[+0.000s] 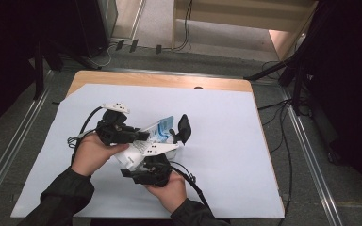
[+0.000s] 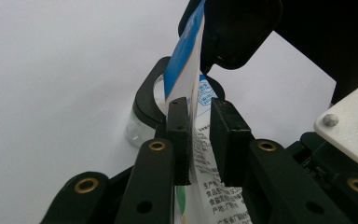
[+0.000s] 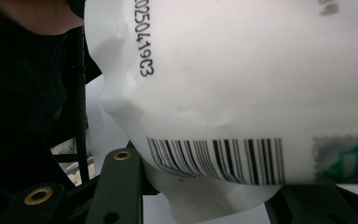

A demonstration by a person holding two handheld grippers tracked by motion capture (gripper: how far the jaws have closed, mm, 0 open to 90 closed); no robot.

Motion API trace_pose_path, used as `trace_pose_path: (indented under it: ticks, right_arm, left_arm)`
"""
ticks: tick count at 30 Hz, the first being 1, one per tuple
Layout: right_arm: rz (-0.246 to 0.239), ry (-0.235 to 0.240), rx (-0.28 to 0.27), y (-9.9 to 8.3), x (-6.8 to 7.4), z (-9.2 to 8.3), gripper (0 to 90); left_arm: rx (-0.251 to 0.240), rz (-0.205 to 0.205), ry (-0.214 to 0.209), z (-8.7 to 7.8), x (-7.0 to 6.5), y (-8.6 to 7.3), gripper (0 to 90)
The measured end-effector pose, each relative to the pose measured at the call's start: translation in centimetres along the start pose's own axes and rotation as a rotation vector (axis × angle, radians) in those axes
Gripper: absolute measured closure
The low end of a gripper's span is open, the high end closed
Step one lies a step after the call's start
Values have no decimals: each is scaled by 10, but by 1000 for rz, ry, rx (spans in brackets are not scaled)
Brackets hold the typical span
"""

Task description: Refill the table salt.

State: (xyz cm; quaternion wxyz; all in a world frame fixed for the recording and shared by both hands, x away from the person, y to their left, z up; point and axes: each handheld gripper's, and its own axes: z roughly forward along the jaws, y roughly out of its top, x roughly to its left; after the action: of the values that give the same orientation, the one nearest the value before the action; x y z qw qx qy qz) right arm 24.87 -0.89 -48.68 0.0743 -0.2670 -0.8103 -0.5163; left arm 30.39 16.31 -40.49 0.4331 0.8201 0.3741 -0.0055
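White sheet (image 1: 226,155) covers the wooden table (image 1: 169,81), grey floor around.

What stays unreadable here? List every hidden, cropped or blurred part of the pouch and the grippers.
- High view: the white pouch is mostly covered by the left gripper, the right gripper and both hands; its print is too small to read.
- Left gripper view: the pouch's top is hidden behind the right gripper's black pad; a clear round thing is half hidden by a black jaw.
- Right gripper view: the pouch crowds the lens, cutting off its edges and covering the pads.
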Motion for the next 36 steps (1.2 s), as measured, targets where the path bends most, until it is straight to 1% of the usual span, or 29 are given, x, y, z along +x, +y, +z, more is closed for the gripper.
trace_pose_path:
  ticks: [18, 33, 36]
  right_arm:
    - [-3, 3, 4, -2, -1, 0, 615]
    - [4, 7, 4, -1, -2, 0, 616]
    - [8, 9, 4, -1, -2, -1, 616]
  left_arm:
    - [10, 5, -2, 2, -1, 0, 790]
    - [4, -6, 3, 2, -1, 1, 788]
    - [0, -14, 5, 3, -1, 1, 790]
